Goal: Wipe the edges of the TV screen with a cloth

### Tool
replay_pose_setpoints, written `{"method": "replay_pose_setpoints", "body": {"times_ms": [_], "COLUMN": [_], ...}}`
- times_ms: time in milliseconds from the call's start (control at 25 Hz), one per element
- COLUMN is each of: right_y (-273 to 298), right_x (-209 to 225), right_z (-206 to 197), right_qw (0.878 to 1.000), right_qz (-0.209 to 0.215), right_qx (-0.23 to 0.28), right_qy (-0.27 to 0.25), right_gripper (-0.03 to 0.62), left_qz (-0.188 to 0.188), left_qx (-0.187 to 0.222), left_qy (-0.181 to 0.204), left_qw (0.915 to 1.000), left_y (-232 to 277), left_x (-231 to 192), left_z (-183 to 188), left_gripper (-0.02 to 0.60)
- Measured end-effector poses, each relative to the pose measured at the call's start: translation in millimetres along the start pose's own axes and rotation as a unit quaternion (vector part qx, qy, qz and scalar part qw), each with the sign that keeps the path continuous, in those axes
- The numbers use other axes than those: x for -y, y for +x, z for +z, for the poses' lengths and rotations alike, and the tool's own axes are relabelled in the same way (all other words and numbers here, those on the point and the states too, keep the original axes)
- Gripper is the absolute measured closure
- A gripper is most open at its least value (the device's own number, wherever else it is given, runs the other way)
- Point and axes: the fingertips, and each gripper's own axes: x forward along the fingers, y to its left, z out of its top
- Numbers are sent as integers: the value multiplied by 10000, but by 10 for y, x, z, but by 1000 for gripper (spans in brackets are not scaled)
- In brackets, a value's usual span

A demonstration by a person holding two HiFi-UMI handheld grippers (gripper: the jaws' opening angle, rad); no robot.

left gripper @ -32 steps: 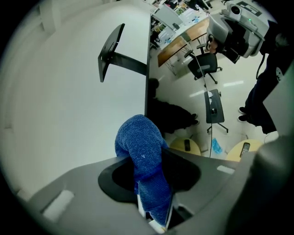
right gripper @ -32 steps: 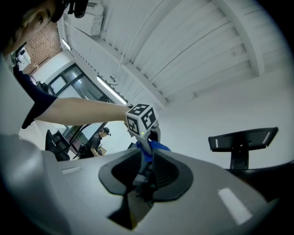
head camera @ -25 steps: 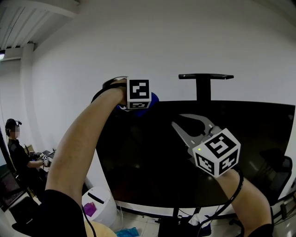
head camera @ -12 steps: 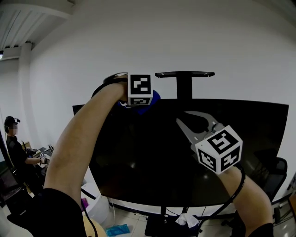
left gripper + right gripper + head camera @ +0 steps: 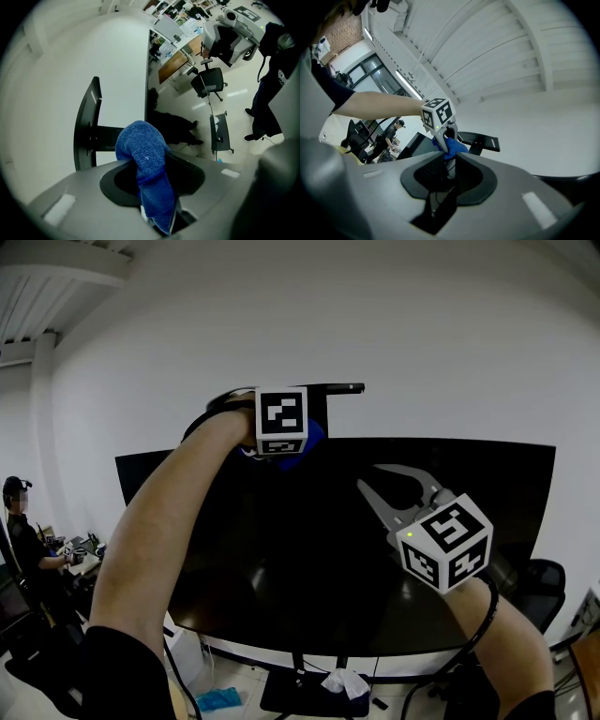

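Since the earlier frames the TV screen (image 5: 328, 549) has slid left in the head view. Its left corner is now in frame, and the black mount bracket (image 5: 345, 388) sits just right of my left gripper (image 5: 446, 139).

Finding: that gripper's jaws are fully closed on the blue cloth (image 5: 145, 159), which meets the screen's top edge left of centre.

My right gripper (image 5: 370, 479) hangs before the screen's right half with its jaws a little apart and nothing between them.

Progress, as judged: the pass along the top edge is under way. The right stretch of that edge, both sides and the bottom look still to do. No wiped mark shows either way.

View differences:
- Only the head view gives the screen's whole outline, but the marker cube there hides my left jaws.
- The left gripper view shows the cloth draped over those jaws, and the floor with an office chair (image 5: 208, 79) beyond.
- The right gripper view shows the clamp from the side.
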Motion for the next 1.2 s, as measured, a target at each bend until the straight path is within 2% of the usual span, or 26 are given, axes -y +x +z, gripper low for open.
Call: {"method": "replay_pose_setpoints", "body": {"times_ms": [160,360,640,920,1200], "right_y": [-341,-617,-701,-788,-1042], "right_x": [203,491,698,981,1274], "right_z": [-154,-190,-203,-259,-247], "right_qw": [9998,9998,9987,9968,9969], "right_qz": [31,-148,-498,-796,-781], "right_qx": [-168,-129,-64,-85,50], "right_qy": [-58,-41,72,-74,-115], "right_gripper": [513,513,513,513,513], "left_qz": [24,-42,-80,-104,-77], "left_qx": [20,130,241,411,531], "left_qy": [-81,-93,201,368,436], "left_qw": [10000,9999,9995,9984,9976], "left_y": [3,30,54,78,30], "left_x": [-15,-47,-62,-69,-34], "left_z": [412,755,992,1245,1737], "left_gripper": [453,453,453,453,453]}}
